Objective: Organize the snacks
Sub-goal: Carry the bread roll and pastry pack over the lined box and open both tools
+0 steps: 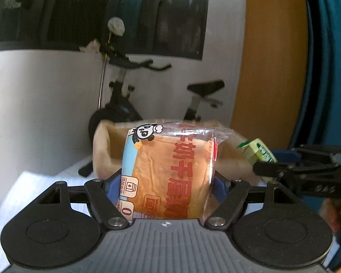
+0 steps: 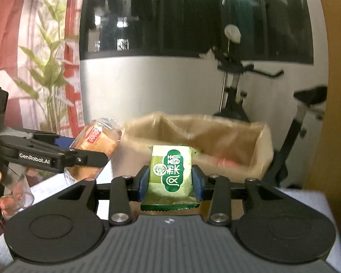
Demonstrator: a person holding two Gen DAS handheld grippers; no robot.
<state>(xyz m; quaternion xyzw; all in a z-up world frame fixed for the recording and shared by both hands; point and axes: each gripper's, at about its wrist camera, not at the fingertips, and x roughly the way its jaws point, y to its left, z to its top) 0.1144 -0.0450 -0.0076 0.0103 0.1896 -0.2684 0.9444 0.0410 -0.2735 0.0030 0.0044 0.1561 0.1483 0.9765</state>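
Left gripper (image 1: 167,182): blue pads pressed on both sides of a wrapped bread loaf (image 1: 168,173), jaws set wide around it; loaf's long axis runs away from the camera, printed face up. Right gripper (image 2: 170,179): jaws about half closed, clamped on the flanks of a green snack packet (image 2: 170,170), packet upright, crimped edge nearest the camera. Both loads are clear of the white table (image 2: 295,195). Target, by judgement, is the tan open-topped storage box (image 2: 264,141); in each wrist view it lies at 12 o'clock, just beyond the held item, its long axis crosswise to both grippers. From the left wrist the right gripper sits at 3 o'clock with the packet near the box's right end; from the right wrist the left gripper sits at 9 o'clock, loaf near the box's left end. Neither hand is clearly nearer. Something red lies inside the box, too blurred to identify. Exercise bike (image 1: 134,100) behind, against the wall.
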